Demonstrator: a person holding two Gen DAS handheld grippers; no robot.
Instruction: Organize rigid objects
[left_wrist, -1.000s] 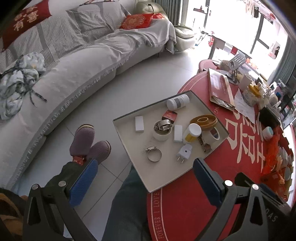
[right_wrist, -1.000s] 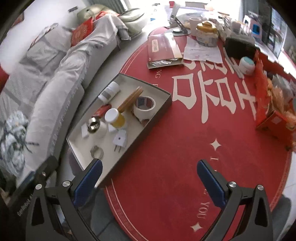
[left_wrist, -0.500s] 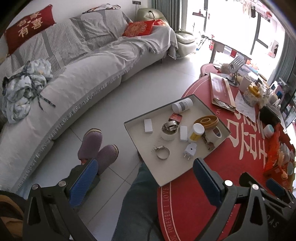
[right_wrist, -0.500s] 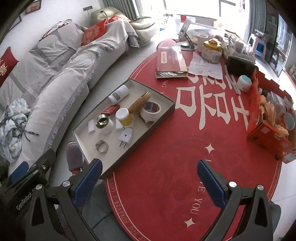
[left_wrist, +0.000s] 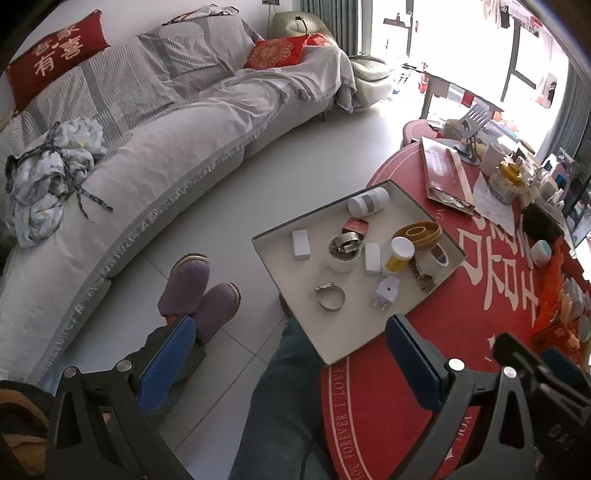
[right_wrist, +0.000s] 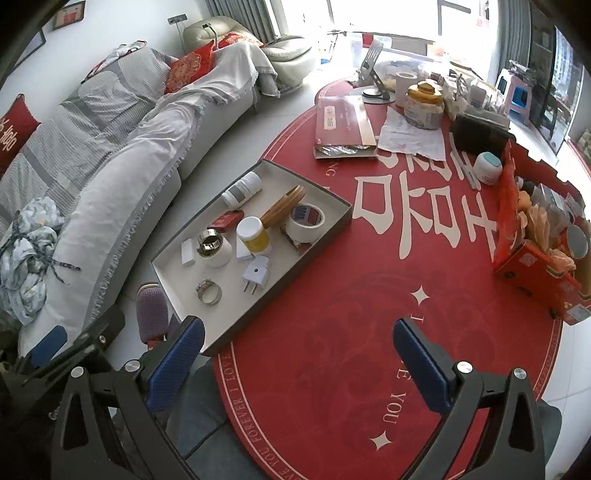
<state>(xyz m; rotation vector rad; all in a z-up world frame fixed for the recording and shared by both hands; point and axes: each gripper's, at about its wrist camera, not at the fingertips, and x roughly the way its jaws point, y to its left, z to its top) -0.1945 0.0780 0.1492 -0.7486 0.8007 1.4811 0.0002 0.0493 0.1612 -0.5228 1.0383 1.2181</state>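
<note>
Hand-held grippers (left_wrist: 290, 363) (right_wrist: 297, 354) apart, empty.

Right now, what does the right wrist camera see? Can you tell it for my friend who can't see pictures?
A shallow grey tray sits at the edge of a round red table, holding a white plug adapter, a yellow jar with a white lid, a tape roll and a metal hose clamp. The open right gripper hovers empty in front.

A tray (right_wrist: 334, 229) sits on the worktop's (right_wrist: 369, 332) left edge, overhanging it. In the tray, a hose clamp (right_wrist: 209, 290) lies nearest, a plug (right_wrist: 256, 275) to its right, a tape roll (right_wrist: 306, 221) farther right, and a bottle (right_wrist: 242, 189) on its side at the far end. A sofa (right_wrist: 110, 177) stands left.
</note>
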